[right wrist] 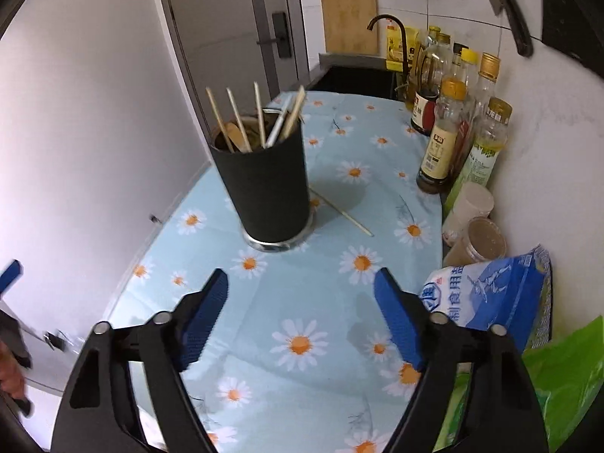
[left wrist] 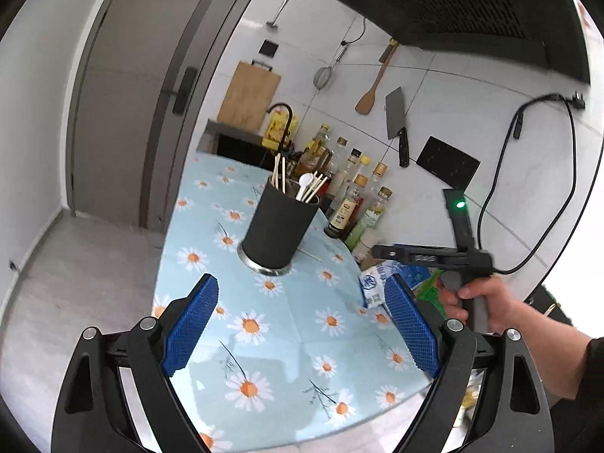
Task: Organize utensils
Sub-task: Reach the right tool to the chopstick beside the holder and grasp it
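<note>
A black utensil holder (left wrist: 277,226) (right wrist: 264,188) stands on the daisy-patterned cloth (left wrist: 287,324) (right wrist: 309,302). It holds several wooden chopsticks (right wrist: 236,119), a white spoon (left wrist: 304,183) and a wooden spoon (right wrist: 234,134). One loose chopstick (right wrist: 341,211) (left wrist: 309,255) lies on the cloth just right of the holder. My left gripper (left wrist: 302,298) is open and empty, short of the holder. My right gripper (right wrist: 302,294) is open and empty, short of the holder and the loose chopstick. The right gripper's body, held in a hand, shows at the right of the left wrist view.
Oil and sauce bottles (right wrist: 449,124) (left wrist: 355,200) line the wall at right. Two capped jars (right wrist: 475,234), a blue salt bag (right wrist: 490,298) and a green bag (right wrist: 558,377) sit at the right edge. A sink (right wrist: 355,75) is behind. Cleaver (left wrist: 396,120), spatula and strainer hang on the wall.
</note>
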Demonstrator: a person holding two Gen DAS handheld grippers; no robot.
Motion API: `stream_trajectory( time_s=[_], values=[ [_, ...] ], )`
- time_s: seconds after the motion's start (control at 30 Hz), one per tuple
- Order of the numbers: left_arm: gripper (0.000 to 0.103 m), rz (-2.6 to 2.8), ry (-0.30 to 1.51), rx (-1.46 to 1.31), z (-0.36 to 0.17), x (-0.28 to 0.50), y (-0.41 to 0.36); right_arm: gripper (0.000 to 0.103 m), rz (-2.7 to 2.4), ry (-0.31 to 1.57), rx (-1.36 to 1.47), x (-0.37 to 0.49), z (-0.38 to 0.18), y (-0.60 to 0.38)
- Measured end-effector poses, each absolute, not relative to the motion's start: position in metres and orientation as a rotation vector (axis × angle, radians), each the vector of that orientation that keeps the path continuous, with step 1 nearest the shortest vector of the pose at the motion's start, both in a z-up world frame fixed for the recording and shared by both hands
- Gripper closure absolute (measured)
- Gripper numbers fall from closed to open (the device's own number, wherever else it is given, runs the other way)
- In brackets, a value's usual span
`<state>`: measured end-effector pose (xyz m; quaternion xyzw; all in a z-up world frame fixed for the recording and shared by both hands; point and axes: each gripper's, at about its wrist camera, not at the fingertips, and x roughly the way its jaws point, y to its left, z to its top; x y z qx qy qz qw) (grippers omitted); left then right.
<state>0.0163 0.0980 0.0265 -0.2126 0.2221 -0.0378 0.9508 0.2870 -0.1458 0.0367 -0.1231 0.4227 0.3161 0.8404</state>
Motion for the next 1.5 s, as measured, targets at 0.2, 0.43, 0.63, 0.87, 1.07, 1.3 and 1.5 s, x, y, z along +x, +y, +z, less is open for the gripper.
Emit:
stream_trajectory(
  time_s=[0.2, 0.43, 0.63, 0.87, 1.07, 1.3, 1.5],
  values=[
    [0.016, -0.046, 0.45, -0.494, 0.015, 0.031, 0.109, 0.051, 0.792, 0.939, -0.505, 0.336, 0.008, -0.099],
    [0.016, 0.006, 0.429, -0.518, 0.009, 0.055, 0.096, 0.07, 0.847, 1.07, -0.781, 0.415, -0.059, -0.054],
    [0.016, 0.046, 0.44, -0.589, -0.011, 0.074, 0.089, 0.072, 0.929, 1.219, -0.727, 0.457, -0.091, -0.047],
    [0.016, 0.046, 0.485, -0.619, -0.021, 0.086, 0.084, 0.072, 1.041, 1.256, -0.69, 0.48, -0.094, -0.043],
    [0.016, 0.079, 0.477, -0.63, -0.03, 0.076, 0.085, 0.072, 1.02, 1.289, -0.614, 0.496, -0.095, -0.066],
    [0.016, 0.135, 0.498, -0.64, -0.04, 0.07, 0.09, 0.072, 1.059, 1.378, -0.643, 0.506, -0.113, -0.04],
    [0.016, 0.225, 0.472, -0.732, -0.058, 0.061, 0.095, 0.096, 1.037, 1.421, -0.839, 0.514, -0.116, -0.011]
  ],
)
